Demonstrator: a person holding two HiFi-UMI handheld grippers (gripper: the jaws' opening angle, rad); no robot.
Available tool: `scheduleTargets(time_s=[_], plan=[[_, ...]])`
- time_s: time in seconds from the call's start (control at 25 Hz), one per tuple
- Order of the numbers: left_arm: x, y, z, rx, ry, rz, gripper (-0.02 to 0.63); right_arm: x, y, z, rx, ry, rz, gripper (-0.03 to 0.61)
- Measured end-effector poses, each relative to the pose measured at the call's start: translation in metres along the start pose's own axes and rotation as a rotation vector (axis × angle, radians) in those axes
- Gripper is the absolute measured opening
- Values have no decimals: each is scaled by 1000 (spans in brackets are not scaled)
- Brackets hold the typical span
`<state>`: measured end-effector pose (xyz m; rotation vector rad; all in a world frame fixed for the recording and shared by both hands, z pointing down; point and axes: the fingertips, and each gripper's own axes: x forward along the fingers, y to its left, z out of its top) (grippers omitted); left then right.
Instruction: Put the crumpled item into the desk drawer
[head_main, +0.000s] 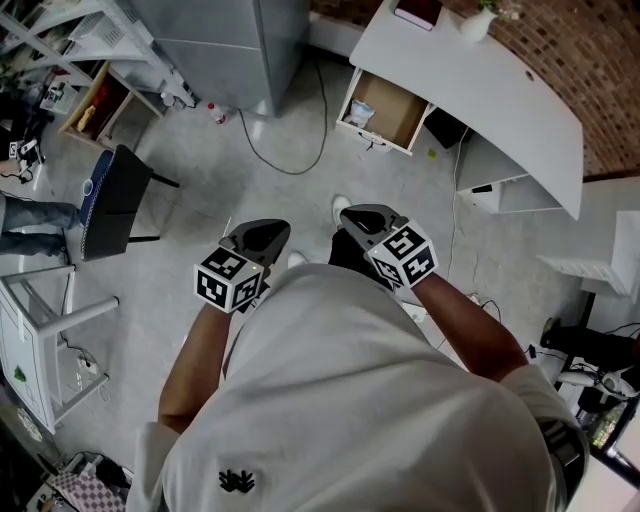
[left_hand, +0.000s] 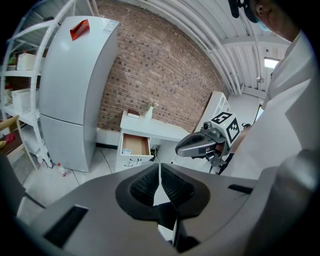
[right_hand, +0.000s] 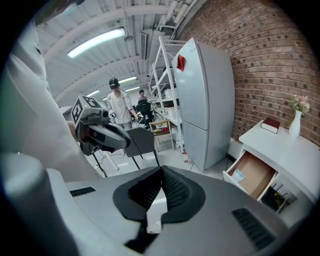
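Left gripper (left_hand: 160, 169), right gripper (right_hand: 161, 172) closed — drawer (head_main: 397, 116) contents unclear.

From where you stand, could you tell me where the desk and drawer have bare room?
The desk top is bare from the vase to its other end. The drawer is bare beyond the small item in one corner. Crowded: book beside vase.

left gripper (head_main: 262, 234): jaws pressing together tip to tip, gripping nothing, pointing forward | right gripper (head_main: 362, 216): jaws likewise meeting with nothing between, hovering near the left one, level with it | left forearm (head_main: 195, 360), right forearm (head_main: 470, 325): both bare, reaching forward from the chest
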<state>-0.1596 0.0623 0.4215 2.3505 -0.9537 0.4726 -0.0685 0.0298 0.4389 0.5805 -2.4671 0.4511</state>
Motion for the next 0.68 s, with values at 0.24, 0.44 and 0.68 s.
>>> scheduleTargets(time_s=[0.24, 0.44, 0.68], plan=[[8, 3, 1, -11, 5, 8, 31, 3, -12, -4, 7, 7, 7, 29], [11, 14, 4, -27, 17, 19, 31, 12, -22, 4, 5, 12, 23, 29], [35, 32, 28, -31, 21, 28, 31, 20, -57, 20, -8, 13, 35, 29]])
